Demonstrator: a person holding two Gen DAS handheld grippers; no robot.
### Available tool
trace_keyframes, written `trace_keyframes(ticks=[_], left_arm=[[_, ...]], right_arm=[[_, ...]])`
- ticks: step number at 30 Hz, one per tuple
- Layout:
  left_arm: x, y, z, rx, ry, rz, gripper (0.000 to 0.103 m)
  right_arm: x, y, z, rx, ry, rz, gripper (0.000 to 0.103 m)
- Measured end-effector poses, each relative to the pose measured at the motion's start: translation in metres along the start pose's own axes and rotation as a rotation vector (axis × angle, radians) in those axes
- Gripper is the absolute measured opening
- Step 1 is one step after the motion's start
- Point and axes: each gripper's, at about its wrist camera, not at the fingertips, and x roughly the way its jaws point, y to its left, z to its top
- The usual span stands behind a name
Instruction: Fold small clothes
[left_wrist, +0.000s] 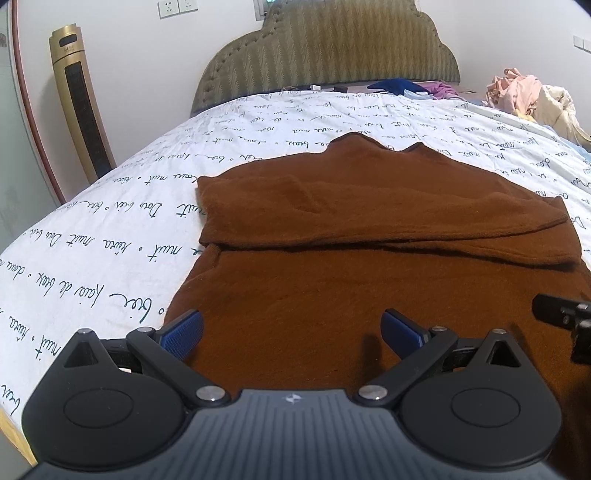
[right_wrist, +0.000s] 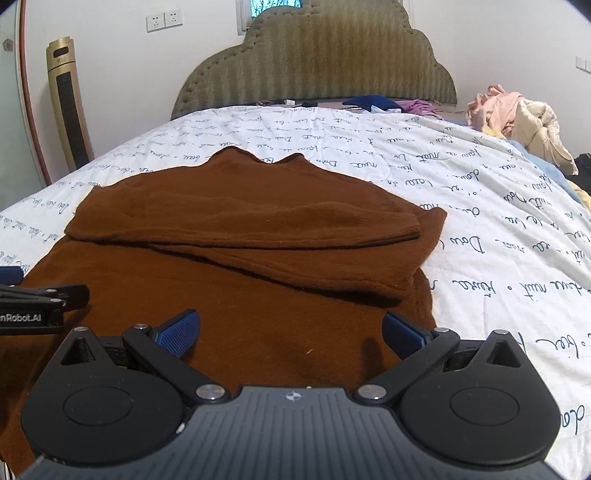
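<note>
Bed quilt (left_wrist: 110, 229): brown sweater (left_wrist: 369, 258), clothes pile (left_wrist: 532, 99) beyond

We see a fuzzy, matt brown knit sweater (left_wrist: 332, 229) on a smooth printed cotton bedspread (left_wrist: 110, 229); the headboard (right_wrist: 314, 62) looks quilted fabric.

The sweater (left_wrist: 369, 229) is a plain rusty brown, no print. Bedsheet (left_wrist: 110, 229) is white with dark teal cursive writing all over. Headboard (left_wrist: 332, 44) is olive with a zigzag weave. At 2 o'clock there's a pink and cream clothes pile (right_wrist: 517, 114). Gripper pads (right_wrist: 177, 332) are blue.
</note>
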Motion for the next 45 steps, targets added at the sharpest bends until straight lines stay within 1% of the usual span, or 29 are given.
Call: trace_keyframes(ticks=[4, 8, 12, 19, 26, 31, 34, 36, 38, 41, 43, 45], left_arm=[[-0.001, 0.001, -0.001, 0.005, 0.003, 0.005, 0.103], [-0.003, 0.006, -0.003, 0.002, 0.011, -0.007, 0.103], [-0.006, 0.008, -0.005, 0.006, 0.009, -0.002, 0.103], [-0.008, 0.006, -0.006, 0.015, 0.023, -0.028, 0.103], [-0.009, 0.002, -0.008, 0.034, 0.019, -0.027, 0.103], [-0.01, 0.002, -0.007, 0.04, 0.011, -0.024, 0.103], [-0.01, 0.004, -0.005, 0.051, 0.001, -0.019, 0.103], [-0.01, 0.007, -0.002, 0.055, -0.009, 0.0, 0.103], [-0.009, 0.011, 0.001, 0.043, -0.007, 0.014, 0.103], [-0.01, 0.016, 0.005, 0.014, -0.009, 0.011, 0.103], [-0.009, 0.016, 0.006, 0.014, -0.006, 0.015, 0.103], [-0.008, 0.012, 0.006, 0.027, -0.005, 0.02, 0.103]], right_arm=[[-0.001, 0.0, 0.001, 0.008, 0.005, 0.018, 0.103], [-0.004, 0.01, -0.002, -0.037, 0.01, 0.029, 0.103], [-0.004, 0.018, -0.004, -0.064, 0.019, 0.036, 0.103], [-0.006, 0.023, -0.005, -0.087, 0.022, 0.036, 0.103], [-0.004, 0.02, -0.007, -0.08, 0.037, 0.038, 0.103], [-0.006, 0.019, -0.009, -0.078, 0.044, 0.074, 0.103], [-0.008, 0.015, -0.006, -0.081, 0.039, 0.078, 0.103], [-0.009, 0.006, -0.002, -0.062, 0.023, 0.067, 0.103], [-0.008, -0.009, 0.006, -0.032, 0.013, 0.077, 0.103], [-0.002, -0.036, 0.023, 0.069, -0.01, 0.091, 0.103], [0.006, -0.052, 0.035, 0.138, -0.014, 0.098, 0.103], [0.015, -0.059, 0.045, 0.152, -0.015, 0.099, 0.103]])
